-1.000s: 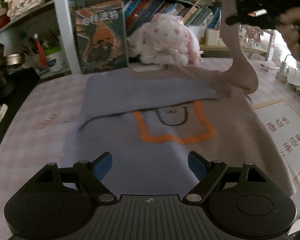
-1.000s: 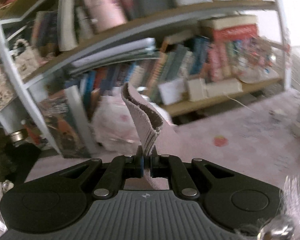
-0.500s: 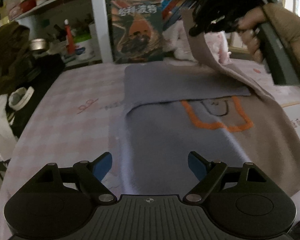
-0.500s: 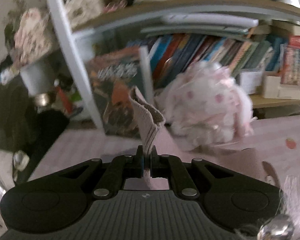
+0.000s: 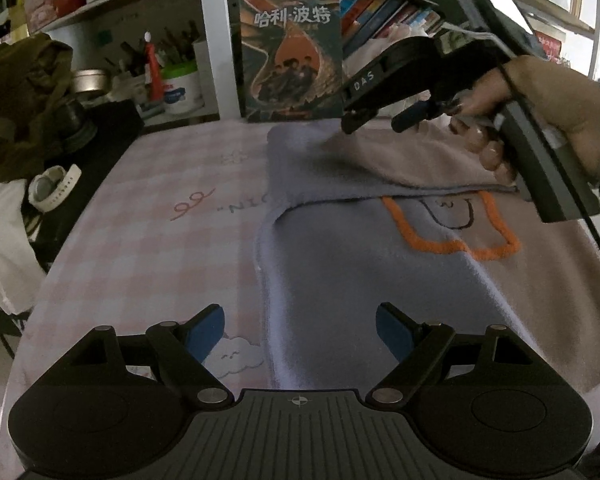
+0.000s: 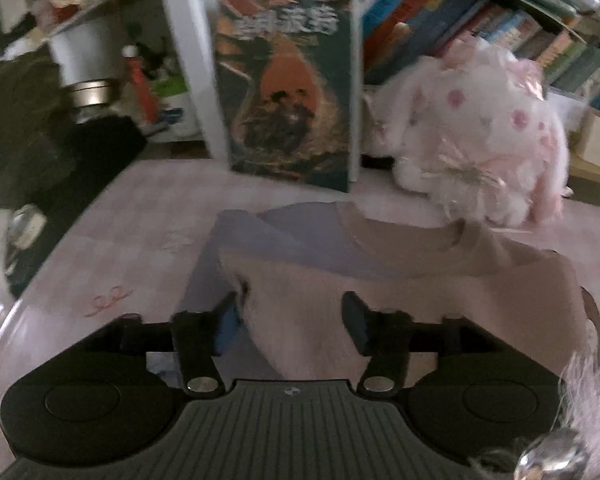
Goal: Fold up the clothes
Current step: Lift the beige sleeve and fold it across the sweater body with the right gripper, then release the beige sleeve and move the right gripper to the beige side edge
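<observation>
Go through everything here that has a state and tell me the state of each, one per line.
left gripper: open, holding nothing, over the sweater's near edge
right gripper: open, above the beige sleeve
sweater: flat on the table, both sleeves folded across
beige sleeve: released, lying across the sweater
book: upright, closed

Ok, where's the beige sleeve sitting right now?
The beige sleeve lies folded across the sweater's upper part, just above the orange outline in the left wrist view, under the open right tool and before the upright book.
</observation>
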Available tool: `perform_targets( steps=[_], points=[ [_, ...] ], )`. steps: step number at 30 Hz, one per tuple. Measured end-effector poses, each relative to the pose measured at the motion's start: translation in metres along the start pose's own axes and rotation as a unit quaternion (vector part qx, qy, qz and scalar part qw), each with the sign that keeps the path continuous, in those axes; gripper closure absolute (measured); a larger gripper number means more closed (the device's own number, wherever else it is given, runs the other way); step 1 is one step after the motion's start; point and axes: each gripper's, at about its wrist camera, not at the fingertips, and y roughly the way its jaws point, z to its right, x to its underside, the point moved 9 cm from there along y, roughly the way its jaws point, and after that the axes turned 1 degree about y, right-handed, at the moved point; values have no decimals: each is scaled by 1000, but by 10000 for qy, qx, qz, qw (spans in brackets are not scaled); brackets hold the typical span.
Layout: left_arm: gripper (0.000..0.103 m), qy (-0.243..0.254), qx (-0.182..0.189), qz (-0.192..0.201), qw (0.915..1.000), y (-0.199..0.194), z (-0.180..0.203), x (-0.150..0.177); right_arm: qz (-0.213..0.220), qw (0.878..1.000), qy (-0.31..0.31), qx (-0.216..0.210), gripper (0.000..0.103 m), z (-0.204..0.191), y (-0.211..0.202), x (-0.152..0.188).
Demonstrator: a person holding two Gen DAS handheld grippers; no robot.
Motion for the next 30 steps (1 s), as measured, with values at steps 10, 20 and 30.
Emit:
perform_targets(
  steps=[10, 20, 30],
  points=[
    [17, -433, 158, -49, 9989, 8, -4, -4, 18, 9998, 163, -122, 42, 21, -57, 26],
    [18, -868, 408, -307, 9949, 18, -6, 1, -171, 9972, 389, 617, 40, 73, -121, 103],
    [18, -786, 570, -299, 9948, 8, 25, 1, -322, 9903, 778, 1101, 37, 107, -170, 171]
  ],
)
